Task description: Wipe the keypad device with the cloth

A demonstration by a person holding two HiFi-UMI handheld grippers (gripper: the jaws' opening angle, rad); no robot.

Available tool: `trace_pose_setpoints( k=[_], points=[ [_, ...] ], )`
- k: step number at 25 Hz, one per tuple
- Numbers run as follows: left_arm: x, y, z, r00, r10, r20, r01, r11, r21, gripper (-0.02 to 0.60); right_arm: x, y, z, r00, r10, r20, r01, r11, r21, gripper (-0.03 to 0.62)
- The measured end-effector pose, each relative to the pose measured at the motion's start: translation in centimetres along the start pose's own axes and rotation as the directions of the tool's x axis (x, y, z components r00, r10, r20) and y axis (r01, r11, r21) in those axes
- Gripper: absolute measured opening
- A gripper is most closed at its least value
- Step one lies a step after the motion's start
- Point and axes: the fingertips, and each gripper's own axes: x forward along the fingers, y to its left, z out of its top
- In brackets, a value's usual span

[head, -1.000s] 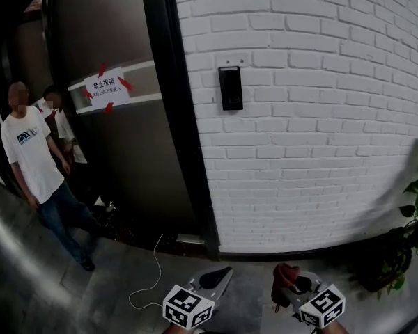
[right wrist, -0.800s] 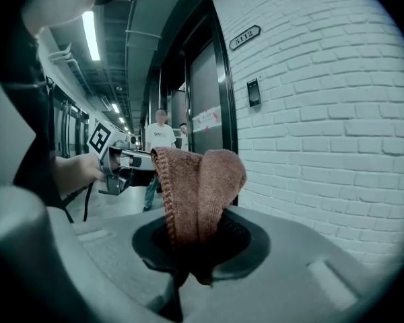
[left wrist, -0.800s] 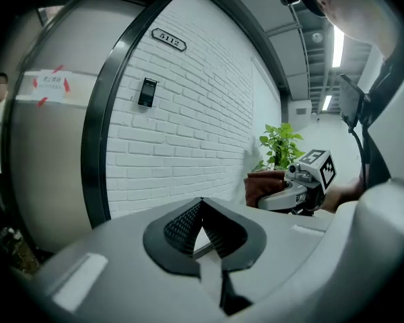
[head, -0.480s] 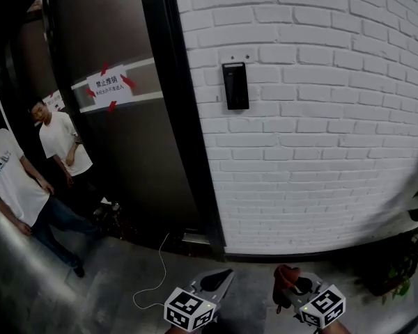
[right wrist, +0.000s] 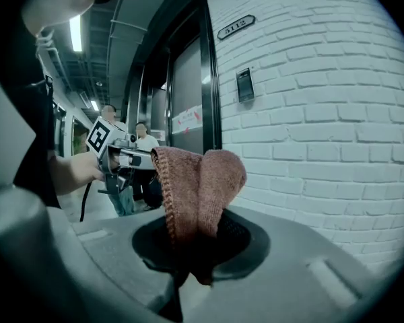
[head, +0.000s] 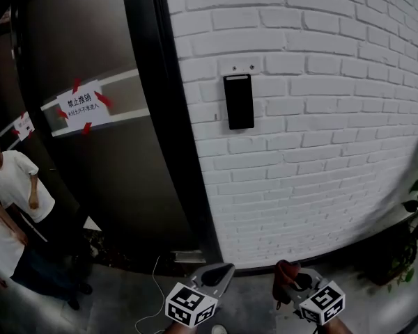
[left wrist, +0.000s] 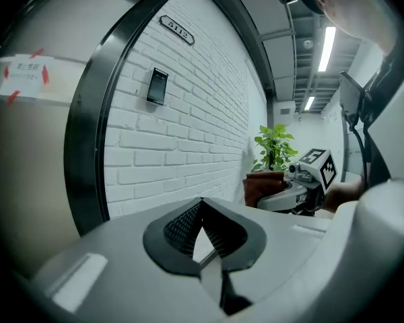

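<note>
The keypad device (head: 238, 101) is a black upright panel fixed to the white brick wall (head: 320, 117); it also shows small in the left gripper view (left wrist: 157, 86) and the right gripper view (right wrist: 244, 84). My right gripper (head: 290, 281) sits low at the bottom, well below the keypad, shut on a folded reddish-brown cloth (right wrist: 196, 192) that sticks up from its jaws. My left gripper (head: 216, 277) hangs beside it to the left, shut with nothing held (left wrist: 200, 229).
A dark door (head: 104, 158) with a black frame and a taped white notice (head: 81, 104) stands left of the wall. Two people in white shirts (head: 14, 186) stand at far left. A potted plant (head: 414, 214) is at right. A white cable (head: 153, 291) lies on the floor.
The view has closed in on the wall and swung right: the keypad looks larger and the people have slid toward the left edge. Both grippers stay low, unchanged.
</note>
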Motion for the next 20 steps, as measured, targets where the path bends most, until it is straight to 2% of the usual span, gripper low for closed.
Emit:
trace_pose_setpoints(
  k=[4, 9, 13, 17, 20],
  points=[
    [0.4, 3.5, 0.6, 0.998, -0.055, -0.011, 0.056, 0.998, 0.026, 0.017, 3.0, 0.8, 2.0, 0.999, -0.041, -0.006, 0.041, 0.999, 0.0, 0.055],
    [1.1, 6.7, 1.0, 0.995, -0.101, -0.022, 0.102, 0.994, 0.047, 0.017, 5.6, 0.5, 2.0, 0.995, -0.102, -0.001, 0.102, 0.995, 0.007, 0.055],
    [2.2, 7.6, 1.8, 0.995, -0.104, -0.004, 0.104, 0.994, 0.04, 0.017, 6.8, 0.2, 3.4, 0.997, -0.082, -0.007, 0.081, 0.996, -0.039, 0.055],
    [3.7, 7.6, 2.1, 0.997, -0.076, 0.005, 0.076, 0.997, 0.02, 0.017, 7.6, -1.5, 4.5, 0.999, -0.045, -0.017, 0.043, 0.995, -0.094, 0.055],
    [4.6, 7.1, 2.2, 0.998, -0.061, 0.004, 0.061, 0.998, 0.005, 0.017, 7.3, -2.5, 6.1, 0.999, -0.036, -0.037, 0.029, 0.984, -0.173, 0.055]
  ],
)
